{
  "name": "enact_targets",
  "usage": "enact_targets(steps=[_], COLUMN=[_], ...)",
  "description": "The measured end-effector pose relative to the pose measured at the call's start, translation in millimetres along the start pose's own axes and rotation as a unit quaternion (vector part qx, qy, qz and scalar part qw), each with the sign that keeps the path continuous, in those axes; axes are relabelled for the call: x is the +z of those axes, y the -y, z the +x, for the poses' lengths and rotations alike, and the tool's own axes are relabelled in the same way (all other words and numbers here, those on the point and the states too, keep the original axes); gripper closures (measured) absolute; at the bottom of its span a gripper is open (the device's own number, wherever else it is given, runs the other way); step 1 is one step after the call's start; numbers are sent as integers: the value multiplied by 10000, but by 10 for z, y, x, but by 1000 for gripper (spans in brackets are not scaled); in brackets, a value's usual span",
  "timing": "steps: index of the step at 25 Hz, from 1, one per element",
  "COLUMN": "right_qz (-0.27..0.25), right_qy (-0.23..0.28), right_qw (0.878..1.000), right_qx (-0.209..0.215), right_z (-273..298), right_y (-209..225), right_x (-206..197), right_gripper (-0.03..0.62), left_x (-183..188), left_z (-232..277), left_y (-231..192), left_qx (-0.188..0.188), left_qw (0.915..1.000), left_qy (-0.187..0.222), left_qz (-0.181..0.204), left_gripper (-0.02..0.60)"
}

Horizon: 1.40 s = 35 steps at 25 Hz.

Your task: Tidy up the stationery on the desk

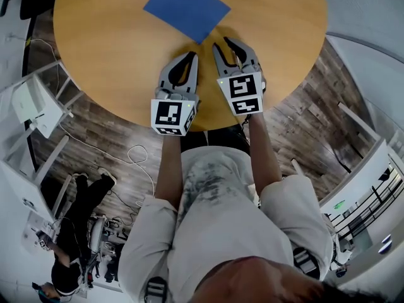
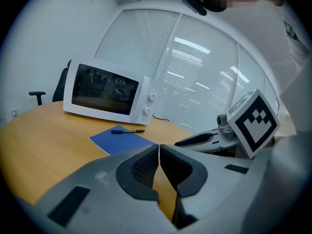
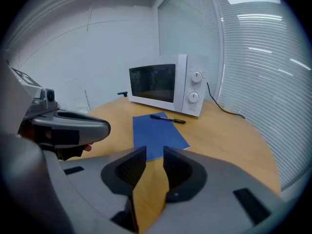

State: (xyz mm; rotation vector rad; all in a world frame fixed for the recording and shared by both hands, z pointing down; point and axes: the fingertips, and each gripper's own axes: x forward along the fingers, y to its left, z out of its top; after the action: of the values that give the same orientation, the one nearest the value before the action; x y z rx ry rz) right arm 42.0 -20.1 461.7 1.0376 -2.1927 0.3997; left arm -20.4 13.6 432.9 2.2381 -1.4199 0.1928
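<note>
Nearest, both tongs hover over the near rim of the round table (image 1: 107, 55), side by side and just apart. The left tongs (image 2: 159, 146) are pressed together at the tips with nothing in them. The right tongs (image 3: 154, 152) stand parted by a narrow gap, also empty.

Just beyond their tips lies the blue notebook (image 1: 187, 8) (thin enough that it might be a folder), flat and skewed to the table's edge. A black pen (image 3: 168, 118) rests across its far end. Behind that, a white microwave (image 3: 168, 84) sits at the far side of the table.

I judge the tidying hardly begun: neither piece is held, and both are yet to be gathered or squared up.

Room is generous, with bare wood to the left and right of the notebook and nothing in the way of a straight reach forward. The microwave closes off the far side, and the rim curves away close on both sides of the tongs.
</note>
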Motion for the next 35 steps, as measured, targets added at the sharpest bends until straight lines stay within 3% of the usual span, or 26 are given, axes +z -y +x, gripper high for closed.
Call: enact_targets(steps=[19, 35], right_qz=[-1075, -1743], right_qy=[373, 820], right_qw=[9930, 9807], right_qx=[306, 324], right_z=[615, 1175], right_y=[268, 385], right_x=[751, 1014], right_gripper=[405, 402], left_x=[335, 508], left_z=[343, 689], left_y=[-459, -892], left_qx=[-1, -29], left_qw=[10000, 9999], left_qy=[22, 38], left_qz=[29, -101], left_gripper=[565, 565])
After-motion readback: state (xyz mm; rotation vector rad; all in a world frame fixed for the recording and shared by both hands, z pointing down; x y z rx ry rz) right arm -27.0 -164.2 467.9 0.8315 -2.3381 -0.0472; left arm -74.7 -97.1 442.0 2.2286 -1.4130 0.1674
